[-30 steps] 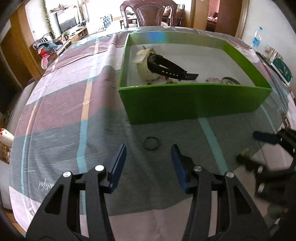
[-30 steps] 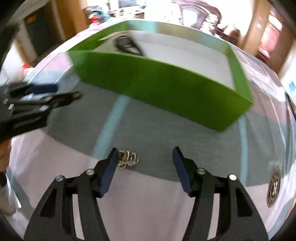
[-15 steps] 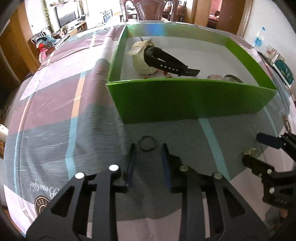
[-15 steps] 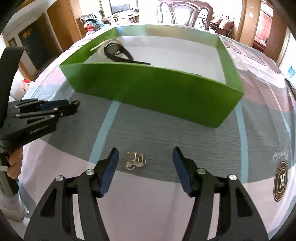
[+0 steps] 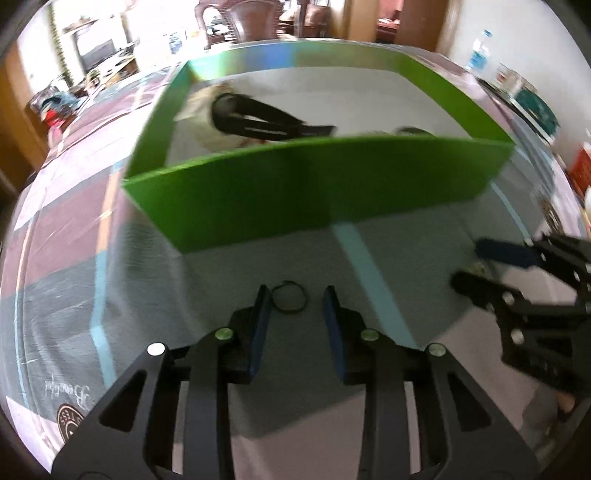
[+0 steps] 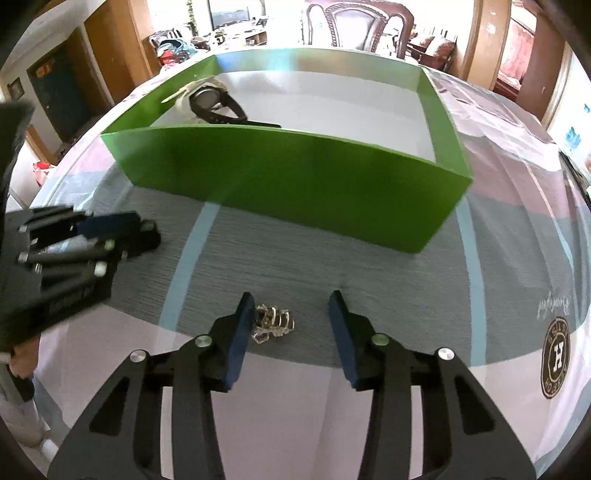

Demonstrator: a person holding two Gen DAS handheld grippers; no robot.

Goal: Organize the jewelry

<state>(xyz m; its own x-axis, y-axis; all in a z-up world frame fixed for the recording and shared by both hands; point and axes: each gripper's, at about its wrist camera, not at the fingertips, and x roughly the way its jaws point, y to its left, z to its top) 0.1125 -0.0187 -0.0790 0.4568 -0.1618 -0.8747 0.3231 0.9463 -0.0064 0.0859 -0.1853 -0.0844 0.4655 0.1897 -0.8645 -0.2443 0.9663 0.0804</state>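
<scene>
A thin dark ring [image 5: 289, 301] lies on the grey tablecloth between the fingertips of my left gripper [image 5: 294, 303], whose jaws are partly open around it without touching it. A small silvery chain piece [image 6: 272, 322] lies between the fingertips of my right gripper [image 6: 291, 308], which is open, closer to its left finger. The green box [image 5: 317, 192] stands just beyond both; it holds a black watch [image 5: 255, 120] on a cream pillow. The box [image 6: 295, 173] and watch [image 6: 218, 107] also show in the right wrist view.
My right gripper [image 5: 491, 269] shows at the right of the left wrist view, my left gripper [image 6: 122, 236] at the left of the right wrist view. A striped tablecloth [image 6: 517, 236] covers the table. A chair [image 6: 354, 22] stands behind the box.
My left gripper narrowed its jaws and moved forward so the dark ring now sits between its tips. My right gripper advanced until the chain piece lies between its fingers, and narrowed slightly.
</scene>
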